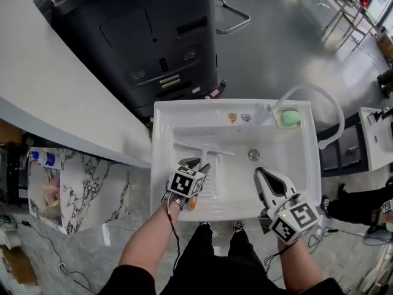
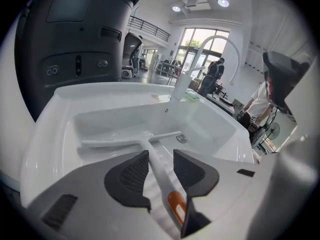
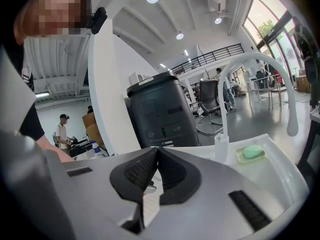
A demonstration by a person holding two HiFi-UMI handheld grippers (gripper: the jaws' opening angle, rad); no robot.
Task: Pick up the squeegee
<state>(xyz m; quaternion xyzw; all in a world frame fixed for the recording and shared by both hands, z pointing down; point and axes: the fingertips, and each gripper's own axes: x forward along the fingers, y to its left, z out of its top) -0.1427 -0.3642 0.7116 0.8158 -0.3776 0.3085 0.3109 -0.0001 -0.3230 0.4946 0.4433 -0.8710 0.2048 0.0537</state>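
one white sink [image 1: 161,165] holds one squeegee [image 1: 204,149], which lies flat on the basin floor at 9 o'clock from the single drain [image 1: 253,155], blade toward 12 o'clock and orange-tipped handle toward 6 o'clock. there are two tongs. the left tongs [image 1: 195,163] have their jaws apart, one on each side of the squeegee handle [image 2: 157,164], not pressed on it. the right tongs [image 1: 258,172] hang over the basin at 6 o'clock from the drain, jaws closed together with nothing between them. one white arched faucet [image 1: 319,97] and one green soap [image 1: 288,117] stand at the 1 o'clock corner. one black machine [image 1: 147,35] stands behind the sink at 11 o'clock.
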